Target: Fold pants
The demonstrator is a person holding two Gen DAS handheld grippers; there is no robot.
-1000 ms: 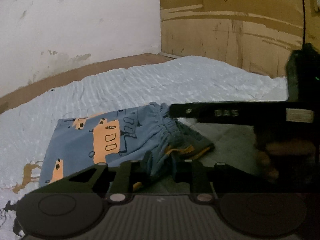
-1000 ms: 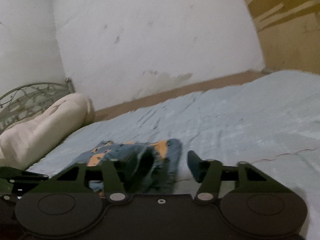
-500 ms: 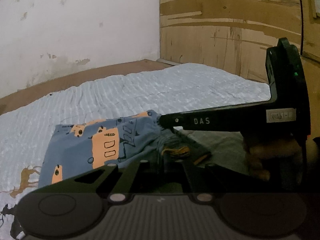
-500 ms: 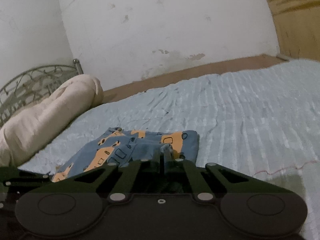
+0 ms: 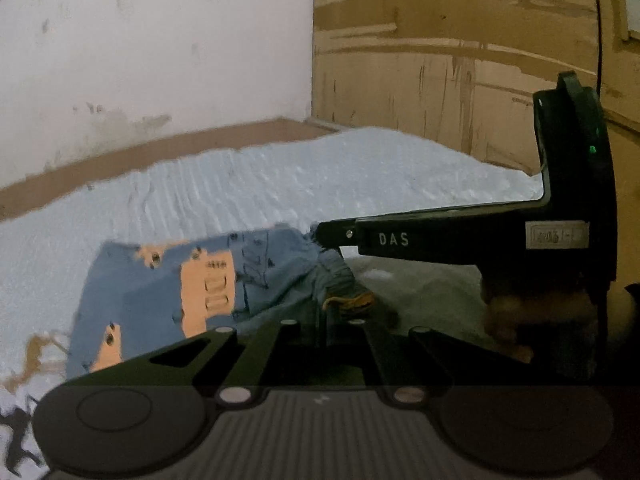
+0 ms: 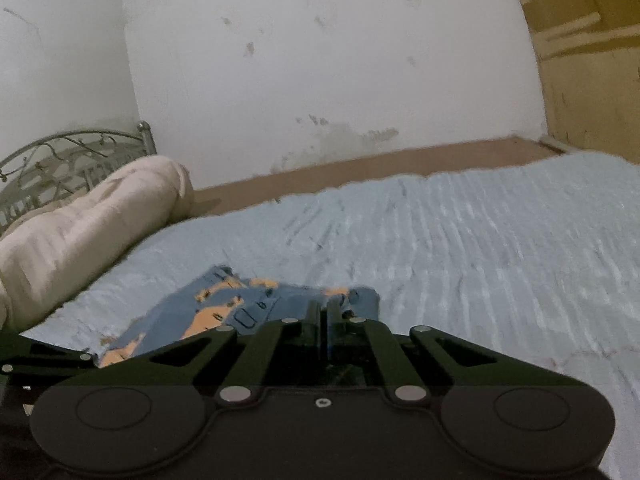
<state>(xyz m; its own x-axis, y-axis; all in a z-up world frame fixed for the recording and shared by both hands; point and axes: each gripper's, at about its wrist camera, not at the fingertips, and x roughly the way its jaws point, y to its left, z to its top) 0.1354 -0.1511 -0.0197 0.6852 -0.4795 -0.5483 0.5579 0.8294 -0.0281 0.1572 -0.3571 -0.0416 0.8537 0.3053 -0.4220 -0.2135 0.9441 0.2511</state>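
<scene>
Now both grippers, left [image 5: 323, 322] and right [image 6: 320, 312], have fingers clenched on the pants' [image 5: 168, 292] bunched end, likely to lift it over across the bed [image 6: 480, 240]

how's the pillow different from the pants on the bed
The pillow is plain cream; the pants are blue with orange vehicle prints. The pillow is plump and lies by the metal headboard; the pants lie flat, pinched at one end by both grippers. Both rest on the light blue bedspread.
</scene>
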